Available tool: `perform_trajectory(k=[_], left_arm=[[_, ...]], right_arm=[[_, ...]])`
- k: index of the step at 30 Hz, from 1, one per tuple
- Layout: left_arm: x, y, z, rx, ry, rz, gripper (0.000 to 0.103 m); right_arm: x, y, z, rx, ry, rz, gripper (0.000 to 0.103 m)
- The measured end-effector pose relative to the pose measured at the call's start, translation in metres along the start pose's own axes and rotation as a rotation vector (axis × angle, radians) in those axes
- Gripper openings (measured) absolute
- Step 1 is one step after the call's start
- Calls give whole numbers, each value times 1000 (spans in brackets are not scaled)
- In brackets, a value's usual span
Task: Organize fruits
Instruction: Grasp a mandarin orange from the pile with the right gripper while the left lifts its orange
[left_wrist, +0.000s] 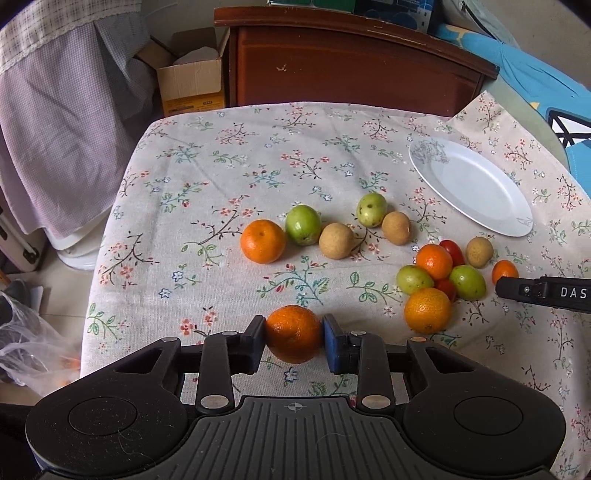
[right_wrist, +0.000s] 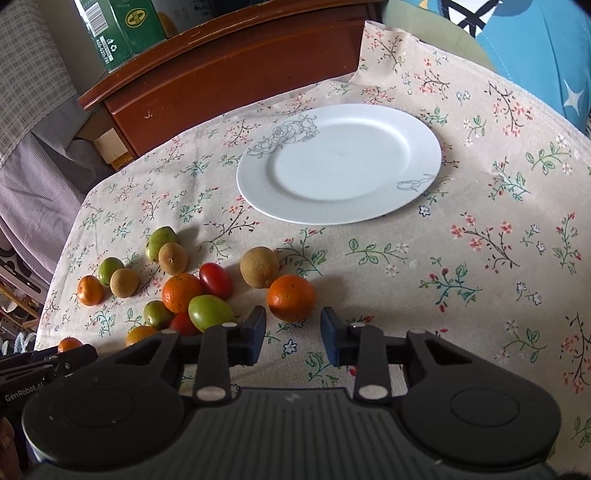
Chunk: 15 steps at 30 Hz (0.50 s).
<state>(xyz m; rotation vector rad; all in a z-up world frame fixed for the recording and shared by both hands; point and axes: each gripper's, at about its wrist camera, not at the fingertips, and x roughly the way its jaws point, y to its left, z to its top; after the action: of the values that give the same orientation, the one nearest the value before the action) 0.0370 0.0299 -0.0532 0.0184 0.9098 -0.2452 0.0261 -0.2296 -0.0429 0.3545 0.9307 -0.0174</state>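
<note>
Fruits lie loose on the floral tablecloth (left_wrist: 207, 173). My left gripper (left_wrist: 294, 334) clenches a mandarin (left_wrist: 293, 333), lifted for sorting. My right gripper (right_wrist: 293, 334) gapes just short of another mandarin (right_wrist: 291, 297), lined up to grab; the white plate (right_wrist: 421, 136) waits ahead, bare.

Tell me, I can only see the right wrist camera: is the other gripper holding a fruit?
Observer: Yes. The left gripper has its jaws shut on an orange.
Operator: Is there anything down beside the table on that side?
Observer: A clear plastic bag sits low down, past the left edge of the table.
</note>
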Motion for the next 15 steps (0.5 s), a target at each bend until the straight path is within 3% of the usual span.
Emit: perform_trajectory(k=[5,12,14,15], left_arm=[[1,-2,2,3,-2,2,30],[3,-2,1,4,9,0,30],[3,-3,1,4,11,2,30],[4,-4,2,6,12,4,30]], right_arm=[[-2,0,1,-4,-11,1,39],[4,2,1,-10,-20,-8,39],[4,3,2,-22,-23,-13,37],[5,4,2,-28,-24,-10,30]])
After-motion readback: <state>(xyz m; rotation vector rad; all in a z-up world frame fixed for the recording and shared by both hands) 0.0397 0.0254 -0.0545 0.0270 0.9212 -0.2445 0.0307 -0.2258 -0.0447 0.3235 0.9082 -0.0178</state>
